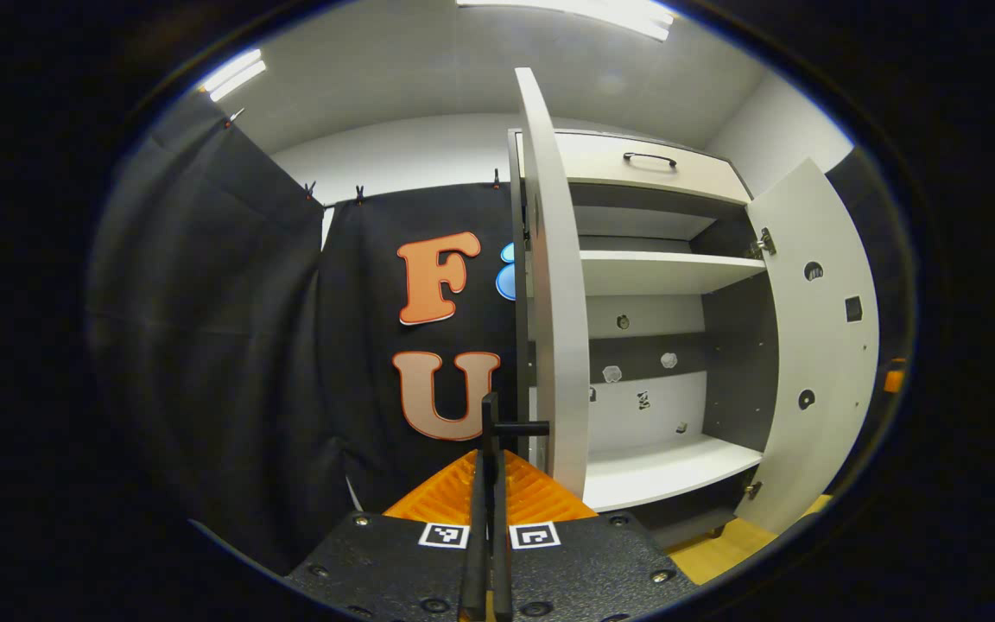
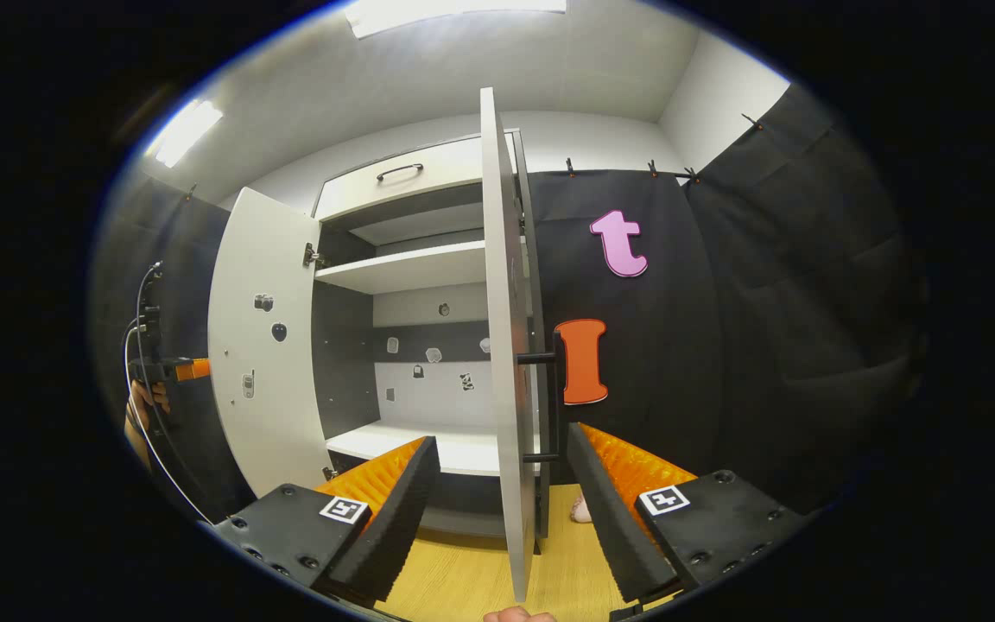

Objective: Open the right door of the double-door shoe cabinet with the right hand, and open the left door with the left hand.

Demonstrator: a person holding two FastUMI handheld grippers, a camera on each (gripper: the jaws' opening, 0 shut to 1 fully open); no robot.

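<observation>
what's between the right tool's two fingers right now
In the right gripper view, the right door's edge stands between the open right tool's fingers, with its handle nearer the right finger. Neither finger touches the door.

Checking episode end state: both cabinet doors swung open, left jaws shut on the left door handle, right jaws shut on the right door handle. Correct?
Not quite. In the right gripper view the right gripper has its jaws open, straddling the right door's edge, off the right door handle. The rest holds.

Left claw (image 1: 491, 484) fingers pressed together on a thin dark bar, right claw (image 2: 502, 497) fingers spread wide, a hand (image 2: 145, 399) at nine o'clock.
</observation>
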